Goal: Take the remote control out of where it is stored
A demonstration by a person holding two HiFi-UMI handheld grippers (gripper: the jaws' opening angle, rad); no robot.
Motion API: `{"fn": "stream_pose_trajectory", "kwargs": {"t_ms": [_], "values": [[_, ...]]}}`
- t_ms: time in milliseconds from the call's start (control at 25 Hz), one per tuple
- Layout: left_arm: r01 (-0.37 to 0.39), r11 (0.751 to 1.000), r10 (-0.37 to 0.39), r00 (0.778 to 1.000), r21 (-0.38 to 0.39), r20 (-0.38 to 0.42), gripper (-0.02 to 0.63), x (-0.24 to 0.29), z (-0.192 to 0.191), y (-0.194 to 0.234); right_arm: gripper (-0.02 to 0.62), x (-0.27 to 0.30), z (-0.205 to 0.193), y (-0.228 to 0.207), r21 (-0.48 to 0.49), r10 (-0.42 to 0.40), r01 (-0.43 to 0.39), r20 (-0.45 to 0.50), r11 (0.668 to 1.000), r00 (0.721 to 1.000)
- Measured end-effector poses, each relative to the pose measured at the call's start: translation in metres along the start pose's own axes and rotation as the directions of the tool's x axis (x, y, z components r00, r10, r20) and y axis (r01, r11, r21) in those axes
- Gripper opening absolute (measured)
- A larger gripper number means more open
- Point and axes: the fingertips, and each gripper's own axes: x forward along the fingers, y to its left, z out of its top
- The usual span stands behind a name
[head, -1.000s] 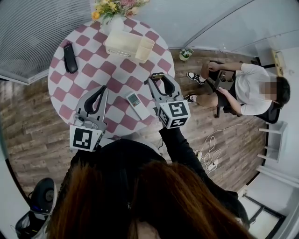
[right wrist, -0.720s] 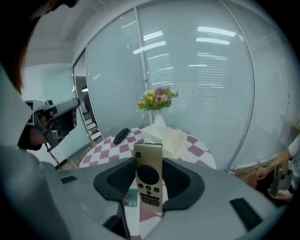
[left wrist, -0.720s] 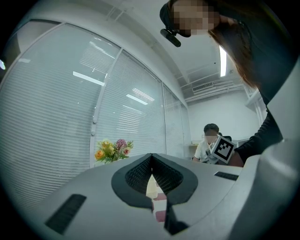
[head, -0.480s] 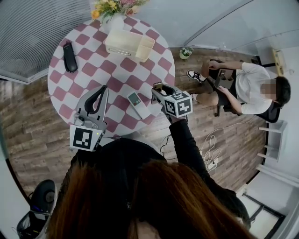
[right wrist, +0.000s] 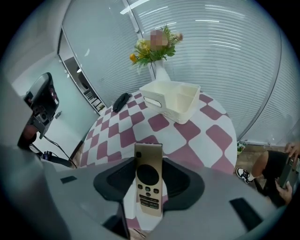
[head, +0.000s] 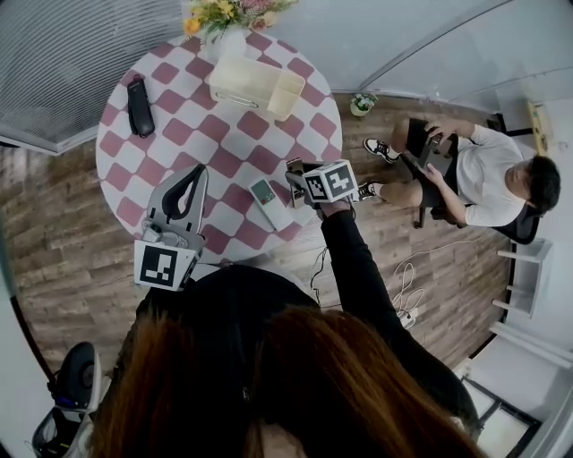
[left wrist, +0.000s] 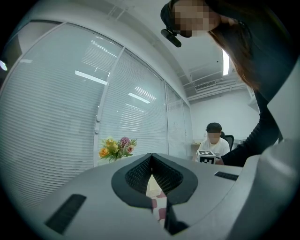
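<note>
A slim gold remote control [right wrist: 149,187] stands lengthwise between the jaws of my right gripper [right wrist: 150,163], which is shut on it, buttons facing the camera. In the head view this right gripper [head: 298,172] tilts down over the near right part of the round checkered table [head: 175,134], with the gold remote [head: 294,165] poking out past its tips. The cream storage box [head: 254,85] sits at the table's far side. My left gripper [head: 189,175] hovers level at the near left edge, fingertips touching and nothing between them.
A white remote [head: 265,201] lies on the table just left of my right gripper. A black remote [head: 137,106] lies at the far left, and a vase of flowers [head: 233,18] stands behind the box. A person [head: 483,174] sits at the right.
My right gripper has dropped and tipped downward toward the table with the gold remote still in it. The left gripper has kept still.
</note>
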Motion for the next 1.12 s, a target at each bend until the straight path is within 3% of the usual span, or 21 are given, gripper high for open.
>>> {"fn": "stream_pose_trajectory", "kwargs": {"t_ms": [280,800,1120], "values": [[-0.026,1.0,0.026,1.0,-0.005,-0.013,0.009,-0.003,-0.002,0.007,0.189,0.038,0.009,-0.006,0.02,0.035,-0.034,-0.057,0.999,0.998],[-0.047,0.999,0.046,0.999,0.0,-0.019,0.009,-0.007,-0.005,0.01,0.187,0.08,0.002,-0.012,0.026,0.067,-0.065,-0.076,0.998,0.995],[-0.054,0.999,0.054,0.998,0.001,-0.028,0.009,-0.008,-0.007,0.01,0.19,0.093,-0.012,-0.01,-0.082,0.006,-0.017,-0.133,0.996,0.991]]}}
